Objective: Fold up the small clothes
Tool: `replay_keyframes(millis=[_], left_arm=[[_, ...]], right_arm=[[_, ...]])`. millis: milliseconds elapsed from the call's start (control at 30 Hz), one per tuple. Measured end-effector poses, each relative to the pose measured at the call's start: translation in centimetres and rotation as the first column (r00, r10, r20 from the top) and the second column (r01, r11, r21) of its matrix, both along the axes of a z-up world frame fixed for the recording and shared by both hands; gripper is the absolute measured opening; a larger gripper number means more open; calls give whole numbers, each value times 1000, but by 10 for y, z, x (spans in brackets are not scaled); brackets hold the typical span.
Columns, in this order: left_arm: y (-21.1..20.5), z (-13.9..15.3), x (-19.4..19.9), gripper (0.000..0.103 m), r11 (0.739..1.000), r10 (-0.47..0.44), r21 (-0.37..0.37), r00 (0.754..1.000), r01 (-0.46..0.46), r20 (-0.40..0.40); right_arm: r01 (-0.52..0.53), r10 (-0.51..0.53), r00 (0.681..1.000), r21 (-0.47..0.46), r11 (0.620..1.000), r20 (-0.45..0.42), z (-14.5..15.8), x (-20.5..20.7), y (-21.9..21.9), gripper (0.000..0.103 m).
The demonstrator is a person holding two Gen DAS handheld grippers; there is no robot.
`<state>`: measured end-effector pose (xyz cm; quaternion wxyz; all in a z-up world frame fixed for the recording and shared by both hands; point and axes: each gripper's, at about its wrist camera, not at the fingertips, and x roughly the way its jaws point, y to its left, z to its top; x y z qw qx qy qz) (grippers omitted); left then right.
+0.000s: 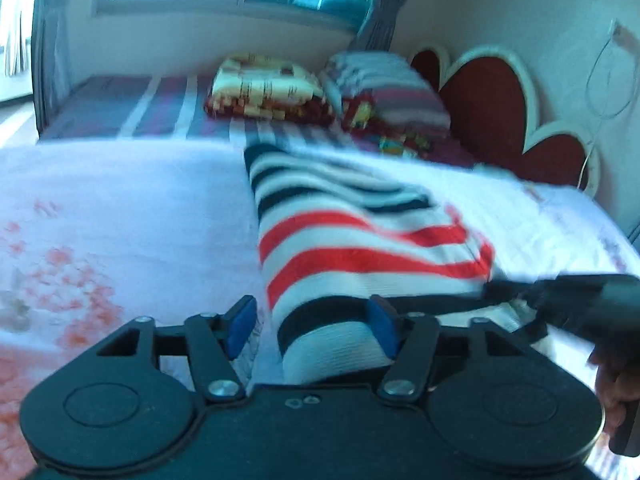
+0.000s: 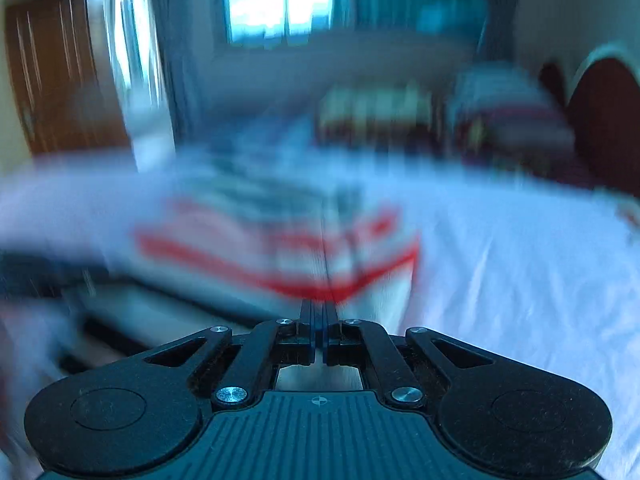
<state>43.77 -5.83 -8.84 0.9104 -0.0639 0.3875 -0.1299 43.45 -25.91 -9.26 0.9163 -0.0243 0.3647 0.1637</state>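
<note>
- Left wrist view: left tool (image 1: 310, 330), blue pads (image 1: 240, 330) spread wide; near end of the striped garment (image 1: 360, 248) lay between them, the right-hand pad touching the cloth, the left-hand pad clear of it, no pinch
- Same view: striped garment, knitted, bands of white, red and dark navy, lay lengthwise on the bed (image 1: 120, 208), running from the tool away toward the pillows; one side folded over the body
- Same view: bed covered by a pale sheet with a red floral print at the left; folded blanket (image 1: 268, 92) and striped pillow (image 1: 388, 92) at the far end; red headboard (image 1: 492, 112) with white scalloped edge at the right
- Same view: right tool (image 1: 516, 292), dark and blurred, reached in from the right edge with its tip at the garment's near right edge; a hand (image 1: 612, 396) behind it
- Right wrist view, heavily blurred: right tool (image 2: 320, 312), pads pressed together; whether cloth was pinched could not be told
- Same view: striped garment (image 2: 280, 248) directly ahead of the fingers on the bed (image 2: 520, 260); window (image 2: 276, 4) and wooden door (image 2: 60, 72) beyond
</note>
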Motion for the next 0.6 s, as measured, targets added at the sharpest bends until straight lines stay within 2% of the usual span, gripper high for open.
replay_keyframes(millis=[33, 133, 233, 267, 300, 333, 433, 467, 500, 600], left_arm=[[1, -7, 5, 75, 1000, 11, -12, 1000, -11, -19], [9, -10, 11, 78, 998, 23, -59, 998, -27, -63], [13, 0, 6, 74, 998, 22, -65, 998, -25, -55], [16, 5, 3, 74, 997, 18, -80, 999, -21, -38], [20, 8, 0, 75, 995, 10, -96, 1000, -12, -20], [24, 8, -1, 75, 994, 2, -110, 1000, -4, -17], [32, 6, 3, 75, 990, -11, -140, 999, 4, -49], [34, 4, 3, 75, 987, -19, -162, 998, 9, -60], [35, 2, 4, 75, 983, -23, -185, 997, 10, -71], [37, -5, 7, 75, 966, -52, -259, 993, 22, -110]], right_arm=[[-12, 12, 1000, -17, 1000, 27, -1, -2, 2, 0], [-39, 41, 998, -61, 997, 42, 2, -4, 5, 0], [-9, 8, 999, 23, 1000, 52, 10, -10, -9, 2], [32, -37, 997, 72, 997, 69, 17, -13, -19, 35], [67, -78, 993, 123, 990, 88, 19, -16, -29, 89], [73, -92, 992, 185, 980, 91, 21, -19, -41, 94], [106, -103, 994, 320, 941, -29, 19, -12, -72, 89], [118, -97, 993, 365, 923, -74, 17, -8, -81, 83], [132, -88, 989, 419, 898, -122, 12, -3, -91, 80], [193, -61, 967, 552, 811, -248, -6, 7, -113, 80]])
